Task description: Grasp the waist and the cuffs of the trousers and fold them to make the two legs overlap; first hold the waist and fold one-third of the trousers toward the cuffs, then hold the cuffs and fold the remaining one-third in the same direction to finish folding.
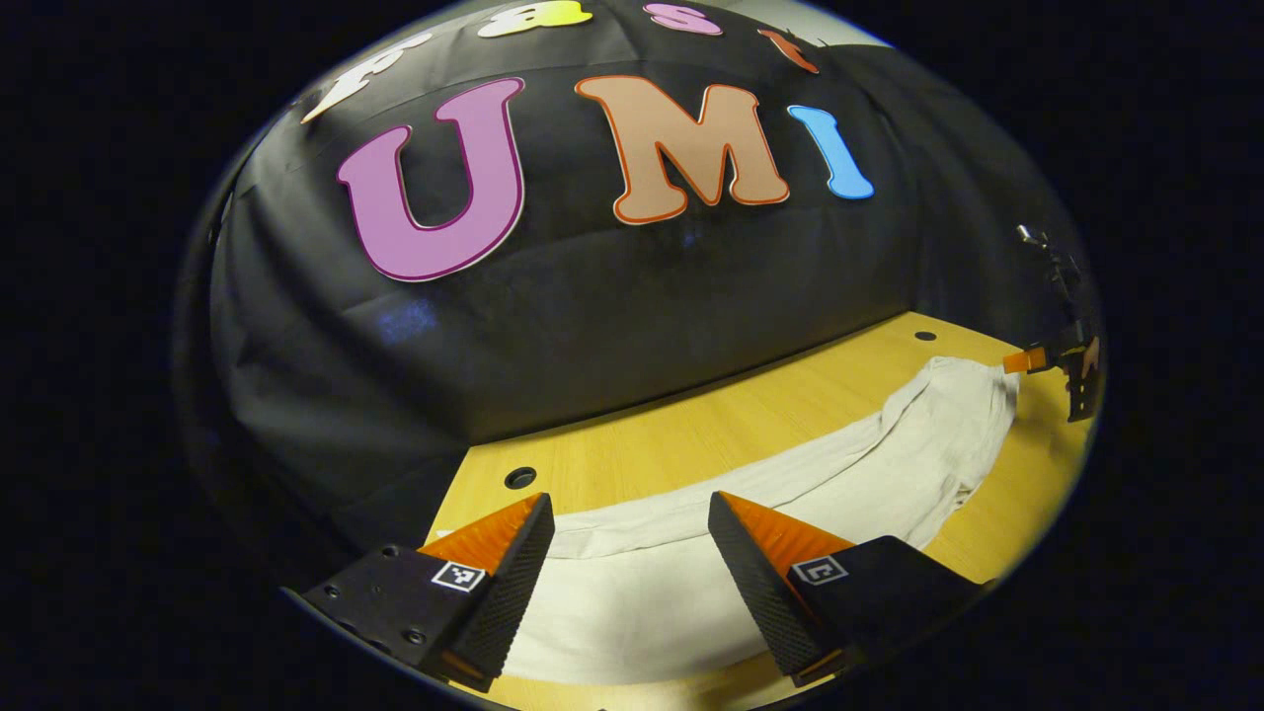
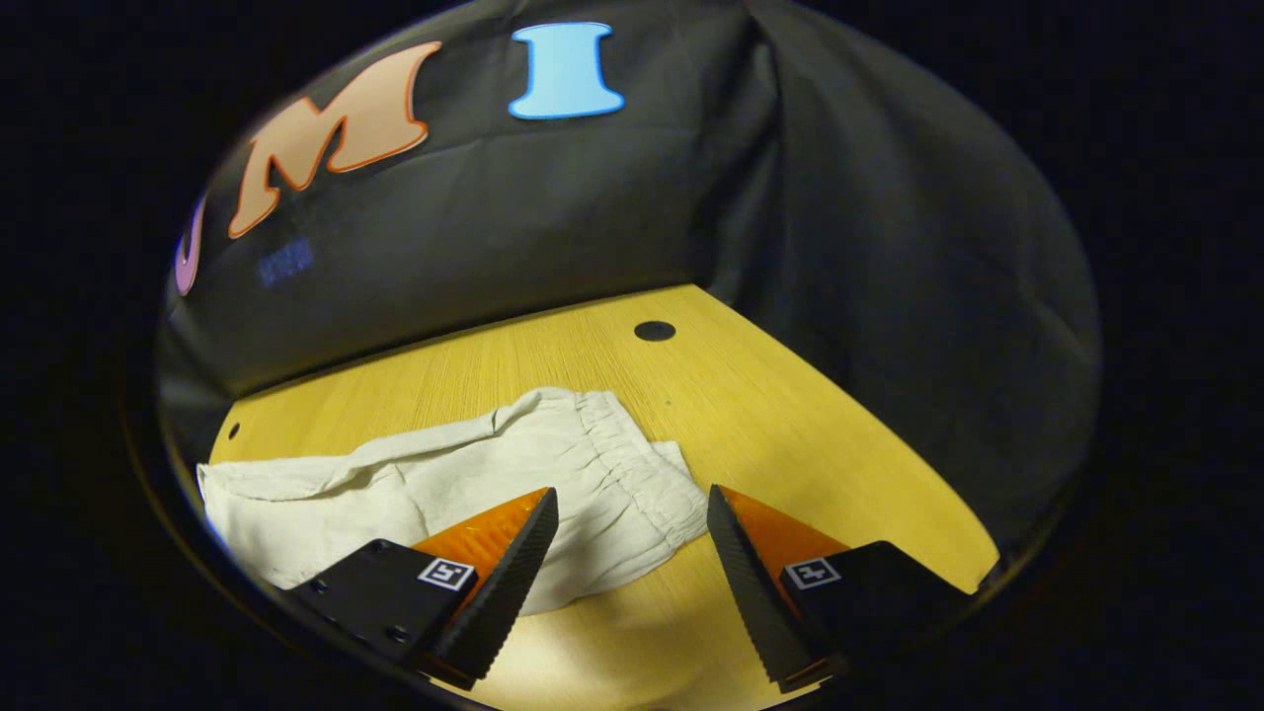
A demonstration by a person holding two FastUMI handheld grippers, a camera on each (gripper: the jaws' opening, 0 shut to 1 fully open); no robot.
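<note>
Trousers [image 2: 415, 489] lie flat along the bench [image 2: 770, 395], legs already overlapped. Right hand-held gripper [image 2: 632, 538] hangs released over the elastic waist [image 2: 637, 464]; left hand-held gripper [image 1: 630, 548] released above the cuffs end. Waist fold not begun; next, judged: pinch the waistband.

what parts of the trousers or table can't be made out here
- Left gripper view: the near end of the trousers is cut off by the lower edge and partly covered by the left gripper, so the cuffs can't be told.
- Left gripper view: the right gripper at the far end is too small to tell whether it touches the cloth.
- Right gripper view: the legs run off the left edge; the waist shows.
</note>
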